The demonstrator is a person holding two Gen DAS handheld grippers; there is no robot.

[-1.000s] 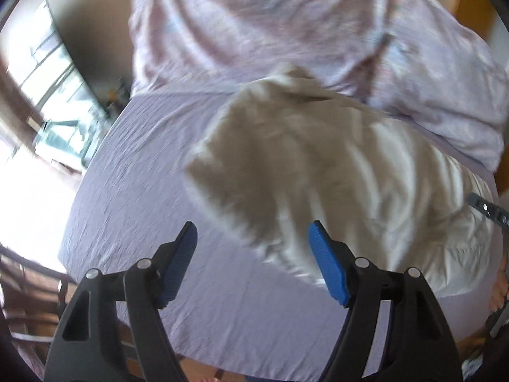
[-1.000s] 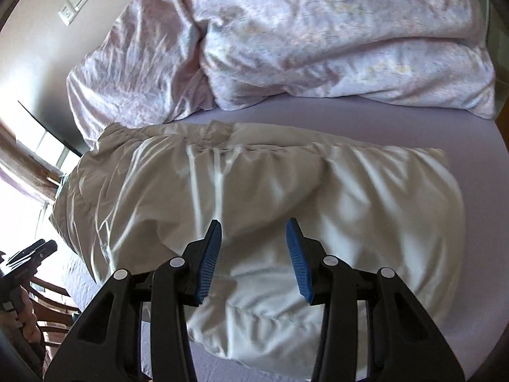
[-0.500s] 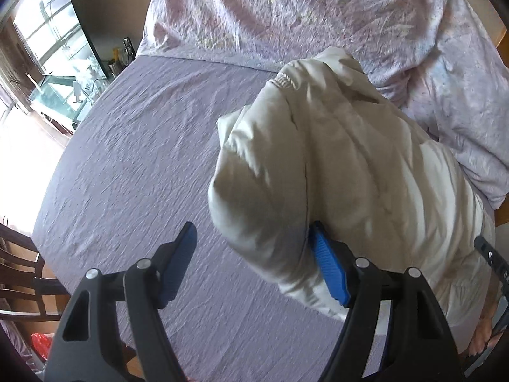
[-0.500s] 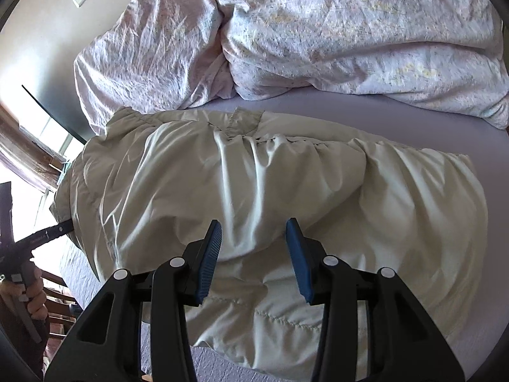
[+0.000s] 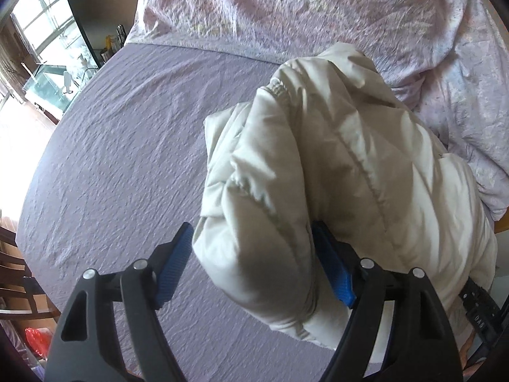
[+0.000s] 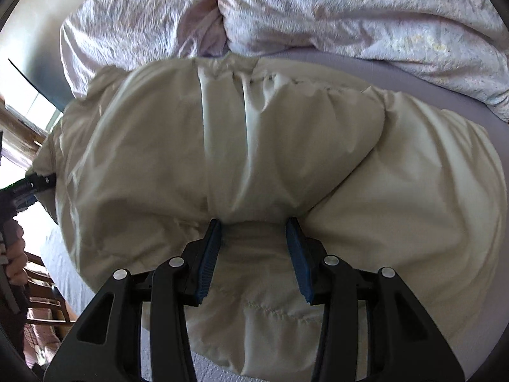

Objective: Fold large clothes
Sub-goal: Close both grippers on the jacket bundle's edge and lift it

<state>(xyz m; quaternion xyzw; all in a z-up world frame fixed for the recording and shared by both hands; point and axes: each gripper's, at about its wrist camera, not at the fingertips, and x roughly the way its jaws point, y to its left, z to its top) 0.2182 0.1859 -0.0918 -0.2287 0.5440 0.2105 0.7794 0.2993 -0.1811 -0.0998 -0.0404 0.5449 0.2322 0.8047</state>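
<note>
A cream puffy jacket [image 5: 350,165] lies bunched across the lavender sheet [image 5: 121,146] of a bed. My left gripper [image 5: 251,232] points down at its near end. A rounded bulge of the jacket sits between the opening jaws, against the right blue pad [image 5: 334,277] and just clear of the left pad. In the right wrist view the jacket [image 6: 286,146] fills the middle. My right gripper [image 6: 254,221] is shut on a thick fold of it, with creases running up from between the pads.
A rumpled pink floral duvet [image 5: 318,12] [image 6: 350,16] is heaped along the far side of the bed. A wooden chair [image 6: 41,296] stands beyond the bed's left edge. A window and a glass tank [image 5: 47,76] are at the far left. A hand [image 6: 12,254] shows at the left rim.
Both grippers have sunk closer to the bed. The jacket's end, earlier off to the right of the left jaws, now sits between them. The fold stays between the right pads.
</note>
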